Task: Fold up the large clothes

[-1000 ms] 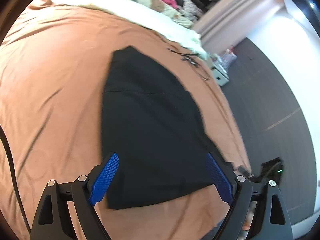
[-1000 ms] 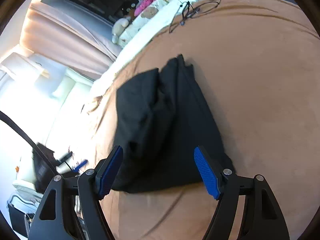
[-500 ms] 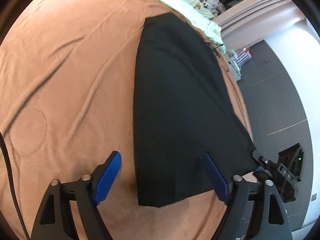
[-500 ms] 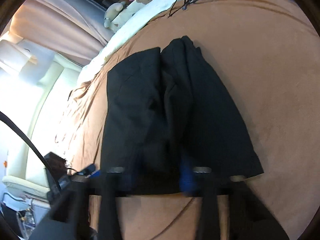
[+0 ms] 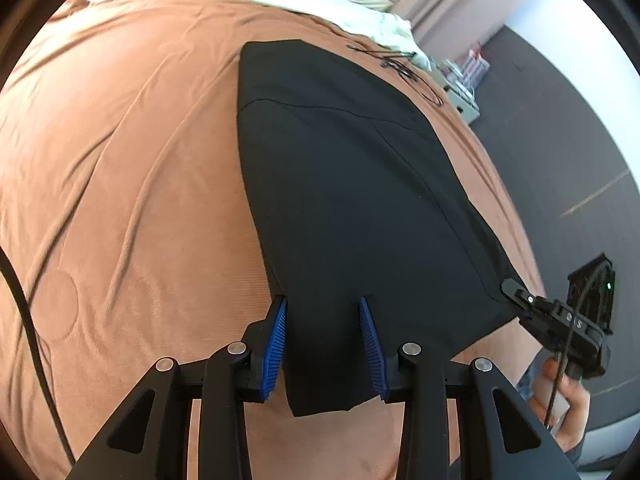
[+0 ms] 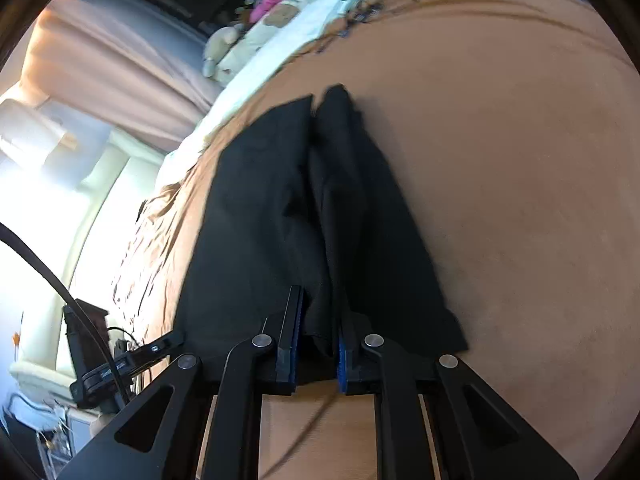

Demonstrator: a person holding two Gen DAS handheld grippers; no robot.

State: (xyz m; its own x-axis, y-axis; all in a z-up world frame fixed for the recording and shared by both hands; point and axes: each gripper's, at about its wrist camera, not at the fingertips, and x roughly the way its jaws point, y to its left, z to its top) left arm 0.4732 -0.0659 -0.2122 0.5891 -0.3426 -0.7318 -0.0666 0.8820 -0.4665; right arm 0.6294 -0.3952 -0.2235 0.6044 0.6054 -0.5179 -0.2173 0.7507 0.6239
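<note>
Black fabric fills both views: the right gripper (image 6: pixel 316 344) has its jaws clamped on the near hem of the dark garment (image 5: pixel 352 184), while the left gripper (image 5: pixel 324 344) straddles the hem, jaws still apart, probably to lift that edge. The garment lies flat across the brown bedspread (image 5: pixel 120 152).

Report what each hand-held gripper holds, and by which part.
Right hand-held gripper pinches the black garment at its near edge. Left hand-held gripper straddles the garment's near corner, not yet closed.

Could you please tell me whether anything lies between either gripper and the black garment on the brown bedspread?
Nothing visible does: the left gripper and right gripper both already straddle the black fabric garment's near hem.
</note>
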